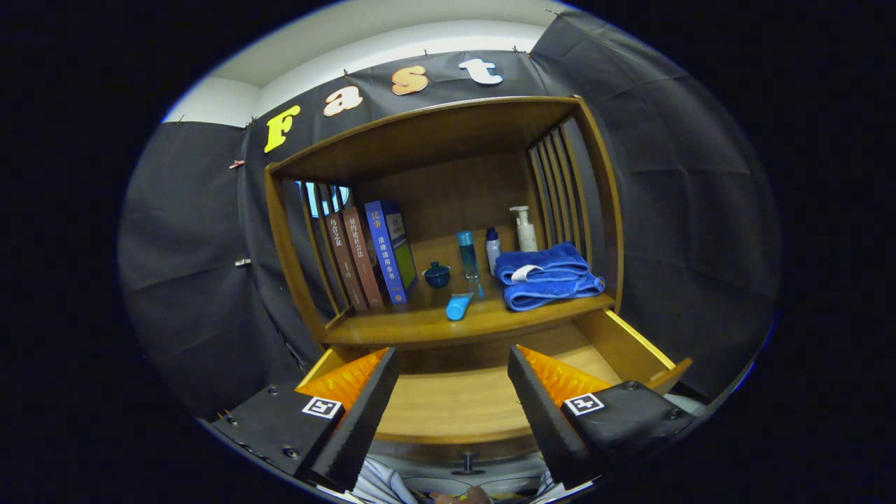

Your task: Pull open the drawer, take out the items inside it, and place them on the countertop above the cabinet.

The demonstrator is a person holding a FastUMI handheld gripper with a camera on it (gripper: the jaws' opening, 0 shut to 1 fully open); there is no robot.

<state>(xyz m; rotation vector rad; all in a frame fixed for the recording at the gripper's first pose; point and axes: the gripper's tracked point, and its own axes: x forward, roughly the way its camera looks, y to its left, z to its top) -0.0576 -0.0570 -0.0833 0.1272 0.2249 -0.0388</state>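
I have the cabinet [448, 210] square ahead of me, and its drawer [630, 346] stands pulled out toward me, so that its floor runs under and between my fingers. My gripper [453, 399] hangs above that open drawer with the fingers spread wide and nothing between them. The bare wood I can see between the fingers shows no item, so my guess is the drawer is emptied or nearly so.

The countertop [420, 322] lies just beyond the drawer and a step higher, straight ahead of the fingertips. A folded blue towel [549, 274] sits toward its right edge. Three books [371, 255] stand against the left slats. Between them, near the front edge, a small blue tube [458, 306] lies on its side, its long axis angled away from me and to the right. Behind it stands a tall clear blue bottle [467, 253], with a small dark lidded pot [437, 274] to its left, and a white pump bottle [524, 228] and a smaller bottle [493, 250] at the back.

The drawer's near corners are hidden under my fingers, so I cannot rule out something small there. The drawer knob [465, 463] just shows below. A sleeve [381, 483] is cut off at the bottom.
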